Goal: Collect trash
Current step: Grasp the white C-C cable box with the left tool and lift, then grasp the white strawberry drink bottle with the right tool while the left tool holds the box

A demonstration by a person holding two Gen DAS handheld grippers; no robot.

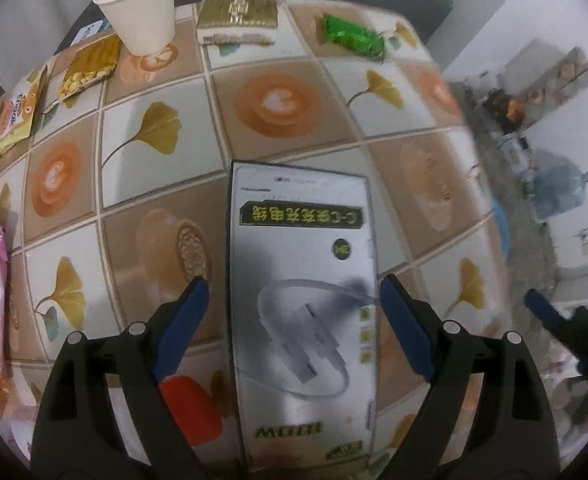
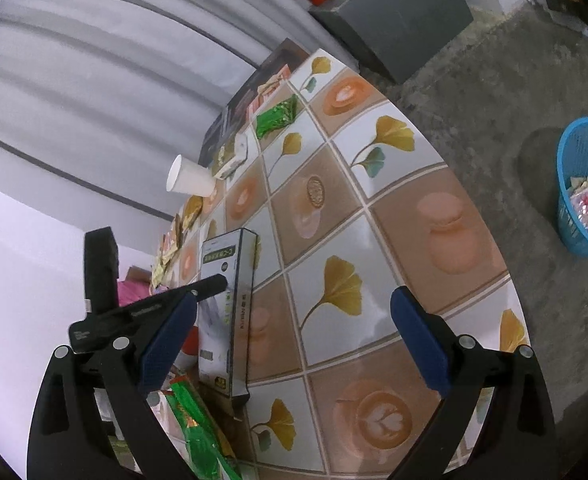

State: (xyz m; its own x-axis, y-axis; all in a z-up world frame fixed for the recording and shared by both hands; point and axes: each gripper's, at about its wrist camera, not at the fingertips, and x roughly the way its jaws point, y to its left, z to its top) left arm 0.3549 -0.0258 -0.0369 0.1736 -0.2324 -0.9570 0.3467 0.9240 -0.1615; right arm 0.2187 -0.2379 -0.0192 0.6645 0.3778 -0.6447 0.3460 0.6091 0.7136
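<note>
Reading "C-C", cable box [image 1: 301,320], "100W"

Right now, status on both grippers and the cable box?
Left gripper open, fingers straddling cable box, not touching. Right gripper open, empty, over table. Blue bin on floor. Path clear.

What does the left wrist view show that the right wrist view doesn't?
Only the left wrist view: the open left tongs straddling the cable box, not touching it, and its printed face. Only the right wrist view: the blue trash basket on the floor, already holding wrappers. Both: the box, paper cup, green wrapper and tiled table.
</note>
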